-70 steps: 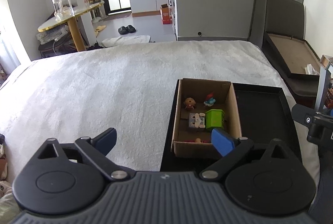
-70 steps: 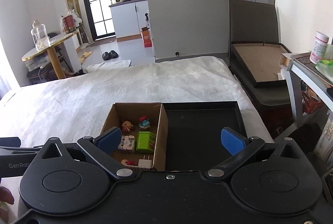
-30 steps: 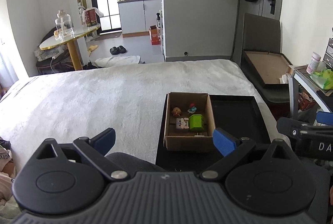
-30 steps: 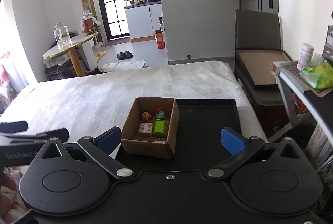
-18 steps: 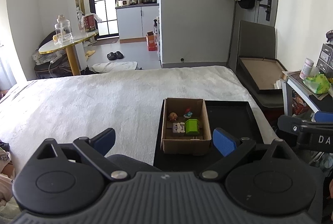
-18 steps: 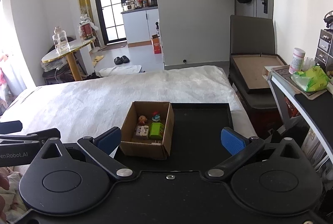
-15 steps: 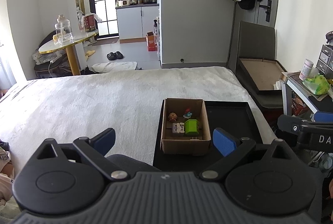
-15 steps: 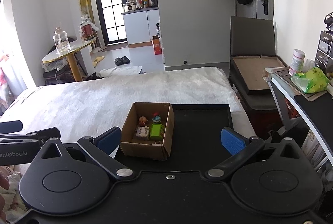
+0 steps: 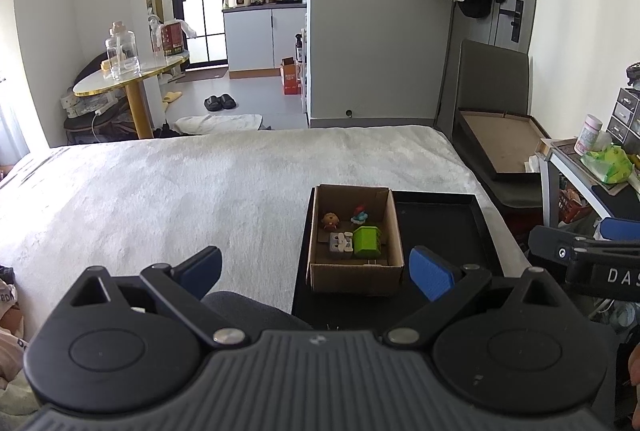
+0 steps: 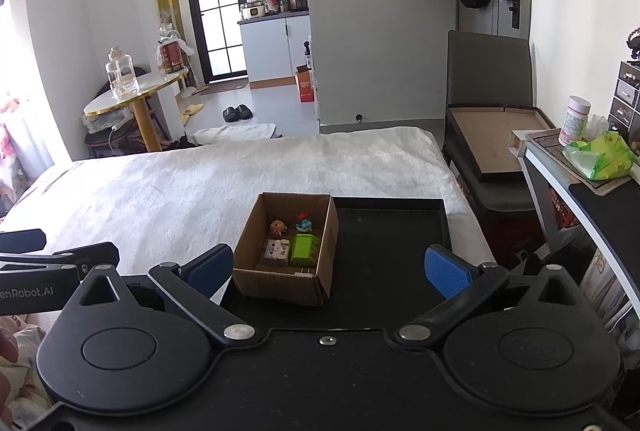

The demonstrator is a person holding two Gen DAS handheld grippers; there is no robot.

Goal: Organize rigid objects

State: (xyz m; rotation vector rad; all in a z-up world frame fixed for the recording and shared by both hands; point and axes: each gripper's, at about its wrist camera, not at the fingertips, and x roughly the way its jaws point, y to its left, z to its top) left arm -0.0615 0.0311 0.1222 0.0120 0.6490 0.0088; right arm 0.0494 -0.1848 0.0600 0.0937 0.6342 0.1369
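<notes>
A small cardboard box (image 9: 394,231) (image 10: 326,255) stands at the left end of a black tray (image 9: 444,227) (image 10: 392,231) on the white bed. Inside it lie a green block (image 9: 366,241) (image 10: 304,250), a grey-white toy (image 9: 340,243) (image 10: 277,250), a brown figurine (image 9: 330,219) (image 10: 277,227) and a blue-and-red figurine (image 9: 359,215) (image 10: 305,223). My left gripper (image 9: 316,273) is open and holds nothing, well back from the box. Equally far back, my right gripper (image 10: 330,269) is open with nothing between its fingers.
The white blanket (image 9: 180,191) covers the bed to the left of the tray. A dark chair bearing a flat box (image 10: 496,135) and a desk (image 10: 580,183) with a bottle and a green bag stand at the right. A round table (image 9: 132,79) stands far left.
Both grippers have drawn back and up from the box, so box and tray look smaller and farther off. Both stay open. The toys in the box have not moved.
</notes>
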